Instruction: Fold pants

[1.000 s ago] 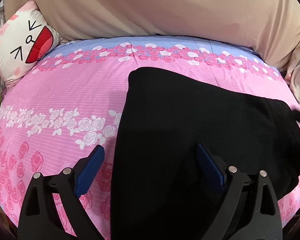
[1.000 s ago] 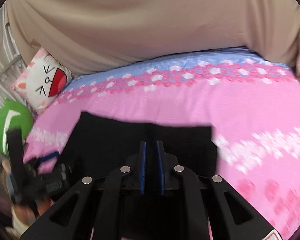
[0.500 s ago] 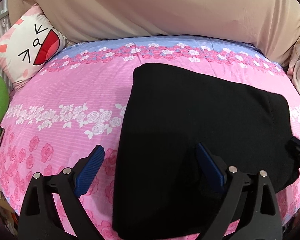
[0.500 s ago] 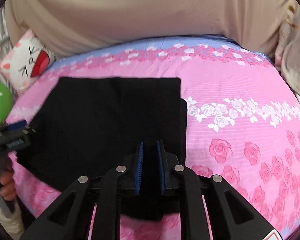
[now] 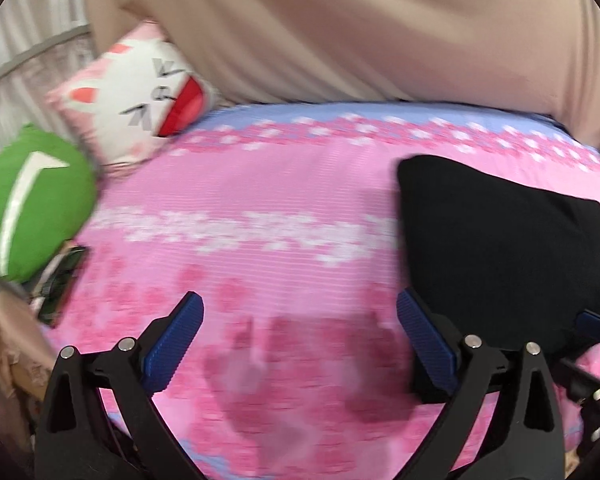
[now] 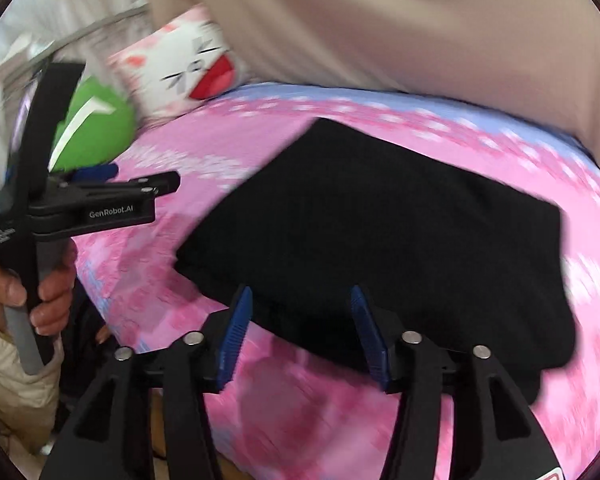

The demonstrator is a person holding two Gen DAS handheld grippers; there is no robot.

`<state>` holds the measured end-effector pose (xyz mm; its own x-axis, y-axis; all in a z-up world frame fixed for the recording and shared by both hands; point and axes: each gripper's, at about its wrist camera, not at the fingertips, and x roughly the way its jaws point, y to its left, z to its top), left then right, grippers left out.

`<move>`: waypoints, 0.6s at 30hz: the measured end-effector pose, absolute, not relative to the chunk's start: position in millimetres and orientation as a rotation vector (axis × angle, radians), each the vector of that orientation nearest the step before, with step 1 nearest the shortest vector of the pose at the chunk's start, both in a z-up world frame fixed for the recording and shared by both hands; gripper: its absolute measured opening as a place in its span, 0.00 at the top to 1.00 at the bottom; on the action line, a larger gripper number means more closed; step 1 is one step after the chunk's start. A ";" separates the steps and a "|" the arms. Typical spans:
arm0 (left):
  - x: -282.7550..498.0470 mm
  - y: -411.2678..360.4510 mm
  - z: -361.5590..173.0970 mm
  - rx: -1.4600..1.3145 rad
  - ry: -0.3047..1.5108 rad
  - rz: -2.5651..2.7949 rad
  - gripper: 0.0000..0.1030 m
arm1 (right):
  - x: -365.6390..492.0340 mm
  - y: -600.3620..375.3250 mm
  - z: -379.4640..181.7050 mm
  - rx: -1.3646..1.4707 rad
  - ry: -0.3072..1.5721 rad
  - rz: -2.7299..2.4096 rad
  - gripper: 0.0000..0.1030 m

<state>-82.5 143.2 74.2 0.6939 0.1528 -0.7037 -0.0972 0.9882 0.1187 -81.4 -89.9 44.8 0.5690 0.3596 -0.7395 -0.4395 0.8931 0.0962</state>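
The black pants [image 6: 380,232] lie folded in a flat rectangle on the pink flowered bedsheet [image 6: 300,420]. In the left wrist view the pants [image 5: 508,248] are at the right. My left gripper [image 5: 300,332] is open and empty above bare sheet, left of the pants; it also shows in the right wrist view [image 6: 112,188], held in a hand. My right gripper [image 6: 300,328] is open and empty, hovering at the near edge of the pants.
A cat-face pillow [image 5: 140,96] and a green cushion [image 5: 28,200] lie at the bed's far left. A dark phone-like object [image 5: 60,284] lies at the left edge. A beige fabric wall [image 5: 380,32] rises behind the bed.
My right gripper has opened and let go of the pants. My left gripper has swung left off the pants to above bare sheet. Both views are motion-blurred.
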 end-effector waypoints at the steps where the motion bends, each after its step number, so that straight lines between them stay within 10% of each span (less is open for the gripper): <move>1: -84.2 151.2 73.9 0.074 0.788 0.163 0.07 | -77.2 -76.2 41.2 -0.131 0.846 0.483 0.46; 18: -83.7 170.5 67.4 0.011 0.801 0.133 0.07 | -63.6 -53.2 36.5 -0.104 0.858 0.522 0.64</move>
